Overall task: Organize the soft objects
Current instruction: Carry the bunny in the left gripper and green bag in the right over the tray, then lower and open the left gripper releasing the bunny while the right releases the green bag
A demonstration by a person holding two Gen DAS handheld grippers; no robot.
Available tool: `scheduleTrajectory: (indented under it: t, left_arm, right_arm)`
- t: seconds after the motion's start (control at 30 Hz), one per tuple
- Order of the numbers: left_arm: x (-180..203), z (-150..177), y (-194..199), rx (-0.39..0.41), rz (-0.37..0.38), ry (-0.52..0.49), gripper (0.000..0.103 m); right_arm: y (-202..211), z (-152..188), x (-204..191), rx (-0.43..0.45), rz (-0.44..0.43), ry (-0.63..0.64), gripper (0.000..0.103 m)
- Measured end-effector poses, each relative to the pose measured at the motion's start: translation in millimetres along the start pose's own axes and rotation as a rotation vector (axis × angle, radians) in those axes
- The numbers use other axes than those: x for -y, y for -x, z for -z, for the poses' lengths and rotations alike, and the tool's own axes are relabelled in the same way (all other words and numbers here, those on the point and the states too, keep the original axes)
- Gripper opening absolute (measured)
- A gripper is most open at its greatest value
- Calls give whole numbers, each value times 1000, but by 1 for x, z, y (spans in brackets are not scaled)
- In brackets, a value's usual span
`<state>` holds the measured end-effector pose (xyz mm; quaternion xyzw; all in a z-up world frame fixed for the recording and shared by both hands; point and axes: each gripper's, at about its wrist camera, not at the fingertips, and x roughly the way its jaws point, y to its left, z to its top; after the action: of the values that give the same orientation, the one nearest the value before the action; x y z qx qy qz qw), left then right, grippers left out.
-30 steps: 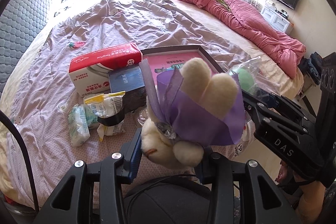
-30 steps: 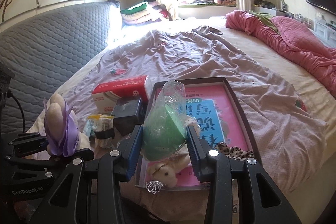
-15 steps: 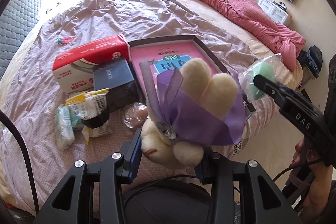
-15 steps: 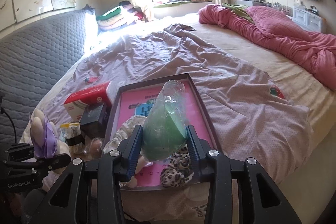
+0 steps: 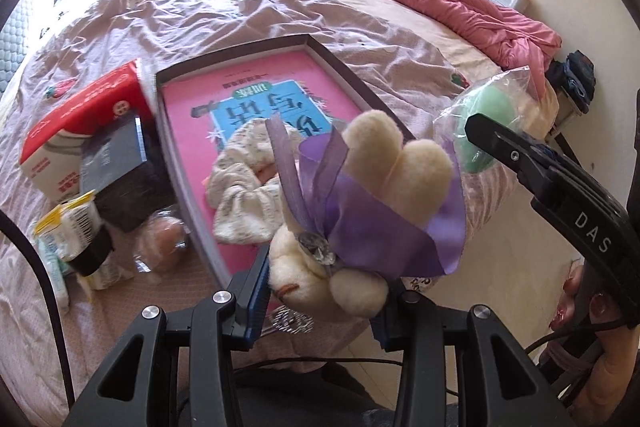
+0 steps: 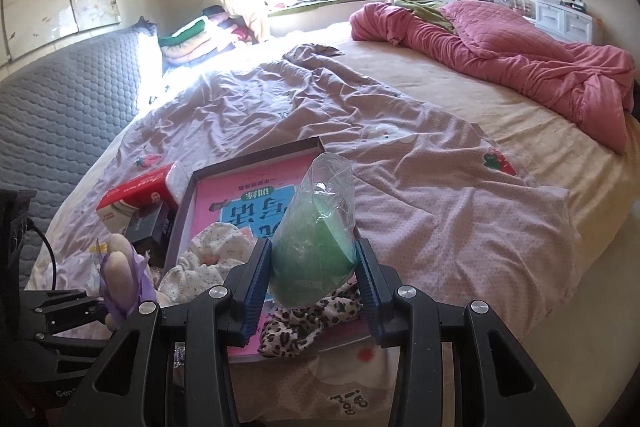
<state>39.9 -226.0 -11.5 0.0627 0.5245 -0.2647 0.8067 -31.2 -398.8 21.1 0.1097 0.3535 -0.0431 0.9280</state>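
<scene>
Up close, cream plush rabbit (image 5: 360, 211) with purple ribbon clamped in left tongs (image 5: 320, 291) over the shallow box (image 5: 352, 75) near edge, green bagged ball (image 6: 316, 247) pinched by right tongs (image 6: 310, 283), leopard scrunchie (image 6: 304, 323) seen only from right wrist, bare bedspread (image 6: 420, 187) beyond.

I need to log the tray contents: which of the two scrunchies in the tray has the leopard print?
The leopard scrunchie at the tray's near edge; the other scrunchie is white, floral.
</scene>
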Motion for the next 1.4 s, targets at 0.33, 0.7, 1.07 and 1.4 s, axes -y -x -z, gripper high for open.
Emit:
scheduleTrajectory:
  t: [0.33,0.7,1.07,1.4]
  left_arm:
    - [20,-13,-35,-43,35,-12,42]
    - [23,-19,-59,-82,37,-23,42]
    - [5,-20,-75,-127,24,25,42]
    - [-7,-17,-74,-126,40,62,42]
  right_arm:
    - [-10,3,11,-22,13,-12,43]
    - [-20,3,20,-43,32,-21,43]
    - [-37,6,15,-88,45,10,43]
    - [-60,8,2,-127,19,30,43]
